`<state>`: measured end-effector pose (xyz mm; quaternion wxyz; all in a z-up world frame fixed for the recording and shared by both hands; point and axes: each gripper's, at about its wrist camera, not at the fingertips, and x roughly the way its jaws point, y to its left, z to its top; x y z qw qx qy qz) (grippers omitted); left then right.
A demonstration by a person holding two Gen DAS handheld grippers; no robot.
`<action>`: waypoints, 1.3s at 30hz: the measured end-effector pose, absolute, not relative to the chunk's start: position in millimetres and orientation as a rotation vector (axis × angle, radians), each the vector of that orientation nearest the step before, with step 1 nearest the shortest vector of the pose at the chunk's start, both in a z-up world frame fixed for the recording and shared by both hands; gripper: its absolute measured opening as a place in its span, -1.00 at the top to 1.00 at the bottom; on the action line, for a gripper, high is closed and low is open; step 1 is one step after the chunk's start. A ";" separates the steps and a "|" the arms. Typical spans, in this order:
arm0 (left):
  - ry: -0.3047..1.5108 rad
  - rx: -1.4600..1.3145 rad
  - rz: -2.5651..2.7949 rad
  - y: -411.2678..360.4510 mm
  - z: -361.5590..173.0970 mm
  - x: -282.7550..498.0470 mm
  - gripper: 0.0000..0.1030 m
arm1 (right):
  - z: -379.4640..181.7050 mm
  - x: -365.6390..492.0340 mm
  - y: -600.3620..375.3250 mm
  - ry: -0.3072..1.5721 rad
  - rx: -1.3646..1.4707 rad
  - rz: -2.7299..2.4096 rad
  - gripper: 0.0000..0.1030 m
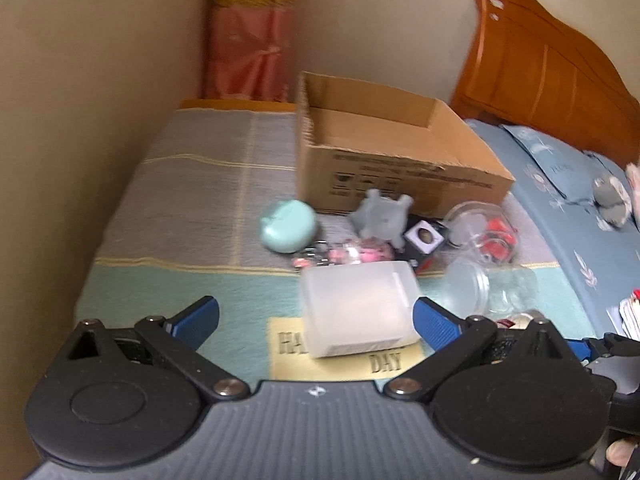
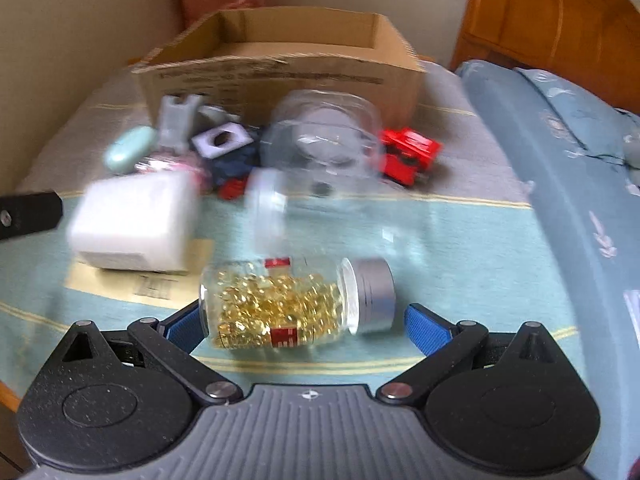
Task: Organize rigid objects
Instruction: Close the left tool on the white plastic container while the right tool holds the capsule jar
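My left gripper is open just above a cloth-covered surface. A white translucent tub lies on its side between the fingers, close to the right pad and well apart from the left one. My right gripper is open around a clear bottle of yellow capsules that lies sideways, silver cap to the right. Its left pad is at the bottle's base; the right pad stands apart from the cap. An open cardboard box stands behind the pile.
Behind the tub lie a mint case, a grey toy, a black-and-white cube, clear jars and a red toy. A wall runs along the left; a blue-covered bed with a wooden headboard is at the right.
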<state>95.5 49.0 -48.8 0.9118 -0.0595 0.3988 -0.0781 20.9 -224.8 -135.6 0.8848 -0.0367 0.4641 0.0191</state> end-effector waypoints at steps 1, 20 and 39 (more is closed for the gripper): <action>0.822 -0.111 -0.179 43.0 -50.9 99.9 -0.98 | -138.1 20.9 -230.7 0.973 -0.072 0.029 -1.00; 0.880 0.033 -0.214 33.1 -99.4 118.3 -0.99 | -149.8 16.4 -250.6 0.962 -0.102 0.137 -1.00; 0.819 0.068 -0.185 36.7 -114.0 106.8 -0.99 | -157.6 -2.6 -259.7 0.806 -0.122 0.217 -1.00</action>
